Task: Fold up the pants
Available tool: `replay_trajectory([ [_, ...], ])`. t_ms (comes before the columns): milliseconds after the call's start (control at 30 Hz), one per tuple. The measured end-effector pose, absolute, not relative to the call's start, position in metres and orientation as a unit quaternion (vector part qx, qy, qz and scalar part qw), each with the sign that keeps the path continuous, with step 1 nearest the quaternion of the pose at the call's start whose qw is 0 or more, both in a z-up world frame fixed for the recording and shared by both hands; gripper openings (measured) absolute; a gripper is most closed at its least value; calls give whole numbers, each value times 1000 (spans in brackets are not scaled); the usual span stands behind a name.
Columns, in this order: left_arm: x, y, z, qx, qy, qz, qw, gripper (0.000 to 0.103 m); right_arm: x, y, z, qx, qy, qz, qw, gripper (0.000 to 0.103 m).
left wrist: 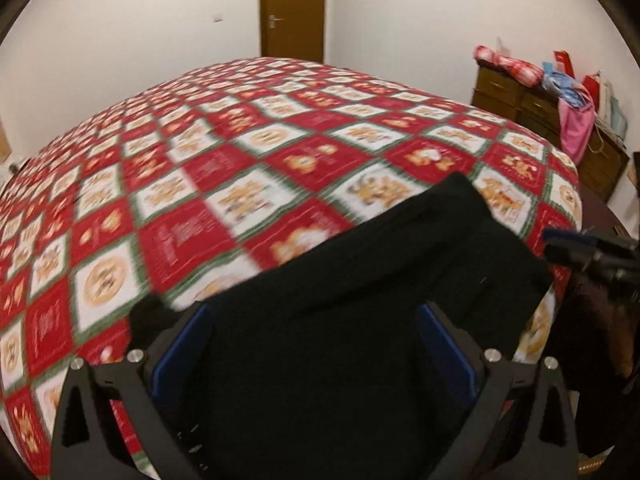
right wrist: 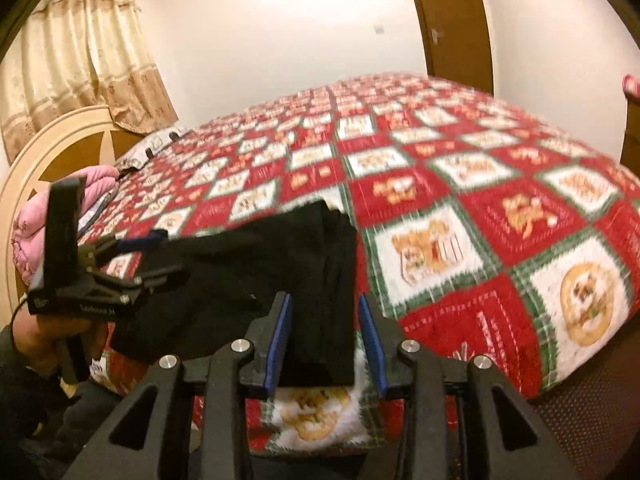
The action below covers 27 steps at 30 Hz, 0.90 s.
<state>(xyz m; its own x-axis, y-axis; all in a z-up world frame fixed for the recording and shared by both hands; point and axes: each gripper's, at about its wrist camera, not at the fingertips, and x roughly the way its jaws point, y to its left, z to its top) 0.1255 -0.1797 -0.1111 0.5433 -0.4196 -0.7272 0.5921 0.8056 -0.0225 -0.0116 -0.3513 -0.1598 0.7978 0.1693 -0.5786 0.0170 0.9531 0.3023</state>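
Note:
Folded black pants [left wrist: 360,288] lie at the near edge of a bed with a red, white and green checked quilt [left wrist: 240,152]. My left gripper [left wrist: 316,344] is open, its blue-padded jaws wide apart over the pants. In the right wrist view the pants [right wrist: 256,280] lie in a folded stack. My right gripper [right wrist: 324,340] is open, its jaws either side of the stack's right end. The left gripper [right wrist: 132,256] shows at the stack's left end. The right gripper [left wrist: 576,248] shows at the right edge of the left wrist view.
A wooden dresser [left wrist: 532,116] piled with bags and clothes stands to the right of the bed. A brown door [left wrist: 292,8] is behind the bed. A pink blanket [right wrist: 36,216], a headboard [right wrist: 60,148] and a curtain [right wrist: 80,48] are at the left.

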Motion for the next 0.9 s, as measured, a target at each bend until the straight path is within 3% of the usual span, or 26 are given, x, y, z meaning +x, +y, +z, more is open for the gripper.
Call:
replay_trajectory([
  [100, 122, -165, -116, 103, 381, -283, 874, 103, -11, -340, -152, 143, 297, 78, 941, 37],
  [200, 120, -155, -119, 93, 382, -275, 877, 103, -8, -323, -152, 128, 299, 118, 938, 48],
  [400, 116, -138, -133, 81, 393, -262, 878, 103, 19, -318, -185, 138, 371, 107, 912, 48],
  [767, 108, -116, -142, 61, 384, -263, 883, 103, 3, -350, -170, 188, 323, 95, 923, 48],
  [900, 105, -99, -149, 25, 394, -270, 878, 103, 12, -378, -183, 239, 344, 71, 905, 48],
])
